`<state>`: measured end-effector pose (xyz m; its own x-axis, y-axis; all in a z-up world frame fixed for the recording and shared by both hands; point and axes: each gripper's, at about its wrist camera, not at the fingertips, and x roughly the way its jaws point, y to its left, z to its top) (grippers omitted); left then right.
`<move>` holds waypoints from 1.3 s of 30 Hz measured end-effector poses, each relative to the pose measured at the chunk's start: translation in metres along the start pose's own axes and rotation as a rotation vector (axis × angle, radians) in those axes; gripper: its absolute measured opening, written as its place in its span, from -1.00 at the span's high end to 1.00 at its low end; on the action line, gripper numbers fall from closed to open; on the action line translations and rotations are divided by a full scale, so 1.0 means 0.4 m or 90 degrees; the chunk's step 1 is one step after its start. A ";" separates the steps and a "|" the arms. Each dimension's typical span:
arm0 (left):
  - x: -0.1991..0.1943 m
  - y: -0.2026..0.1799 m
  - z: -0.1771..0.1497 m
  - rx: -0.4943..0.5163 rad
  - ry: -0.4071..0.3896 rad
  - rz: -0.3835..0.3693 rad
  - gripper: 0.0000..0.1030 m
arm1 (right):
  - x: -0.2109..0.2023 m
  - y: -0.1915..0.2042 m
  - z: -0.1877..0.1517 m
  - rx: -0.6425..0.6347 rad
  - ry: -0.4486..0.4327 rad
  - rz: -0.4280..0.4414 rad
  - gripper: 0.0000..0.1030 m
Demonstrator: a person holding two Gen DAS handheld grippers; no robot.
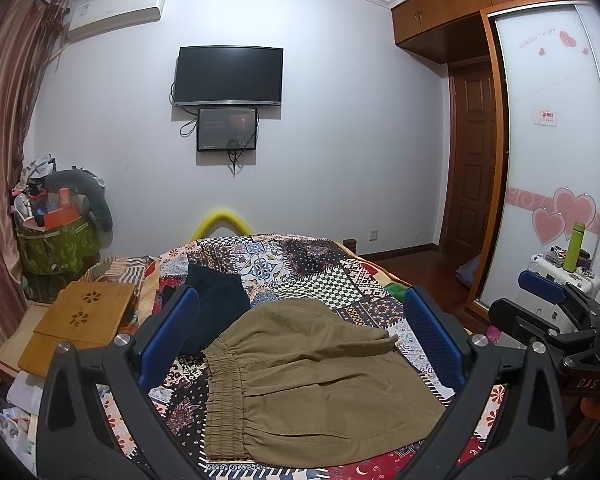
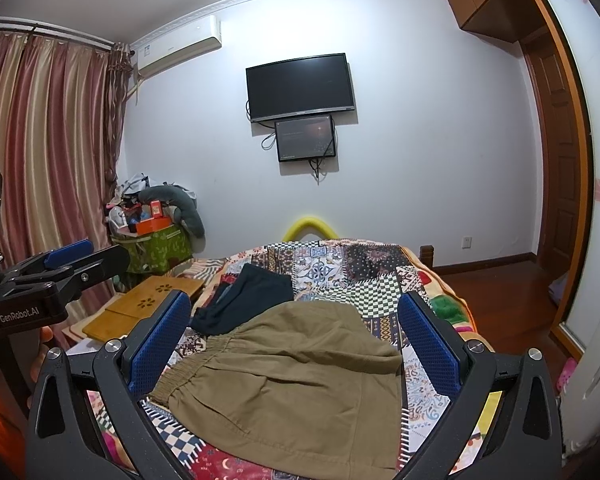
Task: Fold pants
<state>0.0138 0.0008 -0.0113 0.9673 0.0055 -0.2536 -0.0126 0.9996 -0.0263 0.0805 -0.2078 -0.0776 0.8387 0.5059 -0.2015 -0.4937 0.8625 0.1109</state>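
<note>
While both cameras look down the bed, I see the olive-brown cotton pants (image 1: pixel 316 380) lying folded on the patchwork quilt (image 1: pixel 300 264), elastic waistband to the left and the fabric bunched into a low hump toward the far side. My left tongs (image 1: pixel 300 344) hover above them with the blue-padded fingers (image 1: pixel 168 340) spread wide to either side of the cloth, holding nothing. My right tongs (image 2: pixel 296 344) hang the same way in their own view, fingers (image 2: pixel 430 344) wide apart over the pants (image 2: pixel 292 392) and gripping nothing; they also show at the right edge of the left camera (image 1: pixel 540 284), just beside the left pair. A dark navy folded garment (image 1: pixel 216 308) lies on the quilt (image 2: pixel 380 276) just behind the pants, touching their far-left edge. To the left of the bed sits a light wooden lap tray with flower cut-outs (image 1: pixel 84 316), and a black wall television (image 1: pixel 228 76) hangs on the far wall.
</note>
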 end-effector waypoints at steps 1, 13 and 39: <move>0.001 0.000 0.000 0.001 0.000 0.000 -1.00 | 0.000 0.000 0.000 0.000 0.000 -0.001 -0.99; 0.065 0.010 -0.009 0.002 0.026 -0.009 -1.00 | 0.044 -0.036 -0.011 0.007 0.029 -0.014 -0.99; 0.610 0.306 -0.285 -0.062 0.420 0.095 -0.62 | 0.428 -0.339 -0.277 0.103 0.374 -0.053 -0.45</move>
<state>0.2193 0.1213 -0.1865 0.5973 0.0932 -0.7966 -0.1861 0.9822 -0.0246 0.2654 -0.2388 -0.2348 0.5829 0.3891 -0.7134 -0.3523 0.9121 0.2097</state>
